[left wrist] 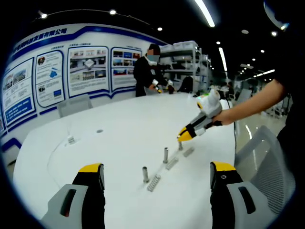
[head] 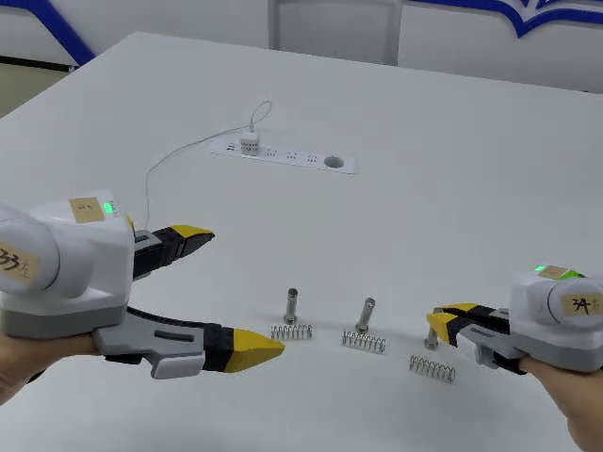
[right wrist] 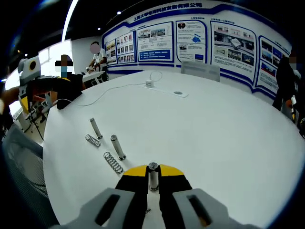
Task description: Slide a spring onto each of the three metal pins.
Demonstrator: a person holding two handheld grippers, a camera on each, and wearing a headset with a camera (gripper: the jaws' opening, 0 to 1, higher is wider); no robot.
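Three short metal pins stand upright in a row on the white table [head: 424, 169]: the left pin [head: 291, 304], the middle pin [head: 366, 314] and the right pin [head: 431, 337]. A loose spring lies in front of each: the left spring [head: 291, 331], the middle spring [head: 364, 342] and the right spring [head: 432, 368]. My right gripper [head: 439, 323] is shut on the right pin [right wrist: 152, 166], whose top shows between the yellow tips. My left gripper [head: 228, 290] is open wide and holds nothing, to the left of the left pin [left wrist: 145, 174].
A white power strip [head: 283, 155] with a plugged-in charger [head: 250, 143] and a thin cable lies further back on the table. A chair [head: 330, 24] stands at the far edge. People [left wrist: 148, 69] stand beyond the table's far side.
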